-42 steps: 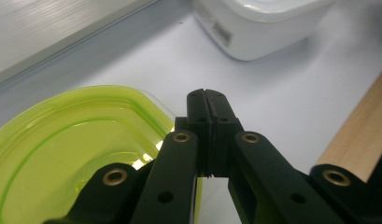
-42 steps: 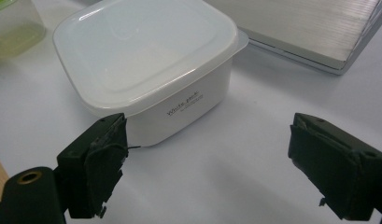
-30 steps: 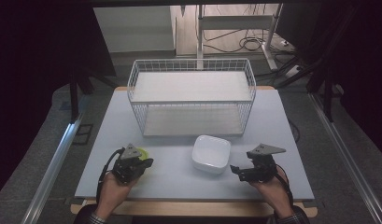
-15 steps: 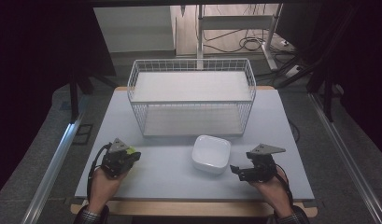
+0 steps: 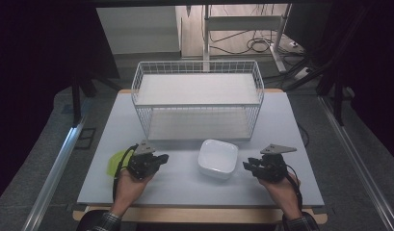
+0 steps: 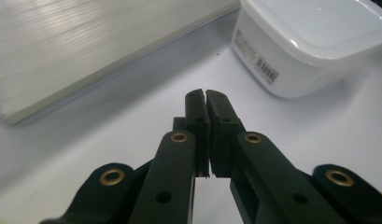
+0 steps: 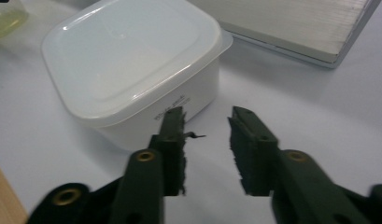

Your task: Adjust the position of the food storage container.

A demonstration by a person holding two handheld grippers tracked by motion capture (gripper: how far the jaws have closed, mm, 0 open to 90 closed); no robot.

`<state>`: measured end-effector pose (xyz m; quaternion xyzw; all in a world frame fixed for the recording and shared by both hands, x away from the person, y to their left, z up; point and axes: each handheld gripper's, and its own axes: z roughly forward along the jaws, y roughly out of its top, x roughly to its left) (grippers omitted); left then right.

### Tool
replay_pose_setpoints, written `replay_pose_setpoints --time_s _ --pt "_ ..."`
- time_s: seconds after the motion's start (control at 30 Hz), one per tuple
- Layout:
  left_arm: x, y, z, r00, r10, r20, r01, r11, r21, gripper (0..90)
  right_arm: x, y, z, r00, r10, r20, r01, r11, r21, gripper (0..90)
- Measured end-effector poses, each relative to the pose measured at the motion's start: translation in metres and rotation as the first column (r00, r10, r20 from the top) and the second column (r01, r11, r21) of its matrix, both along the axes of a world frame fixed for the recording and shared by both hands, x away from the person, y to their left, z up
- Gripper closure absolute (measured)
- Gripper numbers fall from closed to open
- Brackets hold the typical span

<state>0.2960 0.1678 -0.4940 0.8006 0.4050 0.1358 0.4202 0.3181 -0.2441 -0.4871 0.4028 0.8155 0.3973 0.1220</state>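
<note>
While both hands rest at the near edge of the worktop (image 5: 291, 125), the work looks to be at the approach stage: nothing is gripped yet, and the white lidded container (image 5: 217, 158) sits between the two tools as the thing they are closing on. Nearest the person, the right tongs (image 5: 248, 166) lie just right of the container, pointed at its side; in the right gripper view the right tongs (image 7: 206, 122) stand moderately open, empty, with the container (image 7: 132, 65) just ahead of and to the left of the tips. The left tongs (image 5: 162, 158) lie near the container's left side; in the left gripper view the left tongs (image 6: 207, 100) are pressed narrow, pad to pad, holding nothing, and the container (image 6: 310, 42) stands a little way ahead and to the right.

My judgement is that the next move calls for the right tongs to slide forward and straddle the container's wall or lid rim, with the left tongs opening first if they are to help.

The container is a rounded square tub, opaque white, with a glossy lid whose lip overhangs the walls, and small print with a barcode on its side. A yellow-green object (image 5: 113, 162) lies left of the left tongs. Beyond the container stands a white wire basket (image 5: 197, 103).
</note>
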Motion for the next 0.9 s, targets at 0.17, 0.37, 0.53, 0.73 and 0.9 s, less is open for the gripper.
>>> replay_pose_setpoints --time_s 0.17,0.37,0.53,0.73,0.9 --pt "0.009 -0.018 -0.003 0.9995 -0.028 0.01 0.028 0.9995 0.015 88.1 0.01 0.004 -0.004 0.9999 0.01 -0.013 -0.01 1.0 -0.027 84.1" --pt "0.026 -0.043 -0.007 0.9979 -0.062 0.018 0.061 0.9971 0.045 87.8 0.021 0.01 -0.006 1.0 0.0 -0.008 -0.001 1.0 -0.03 87.8" --pt "0.04 -0.055 -0.012 0.9983 -0.058 0.009 0.057 0.9966 0.059 86.6 0.04 0.021 -0.011 0.9999 0.0 -0.015 -0.001 0.999 -0.039 86.5" --pt "0.047 -0.058 -0.017 0.9989 -0.046 -0.008 0.047 0.9959 0.078 86.0 0.05 0.029 -0.016 0.9995 0.013 -0.029 -0.014 0.999 -0.033 86.5" --pt "0.049 -0.057 -0.021 0.9988 -0.034 -0.035 0.037 0.9955 0.087 84.7 0.054 0.039 -0.018 0.9982 0.041 -0.043 -0.042 0.999 -0.014 86.5"
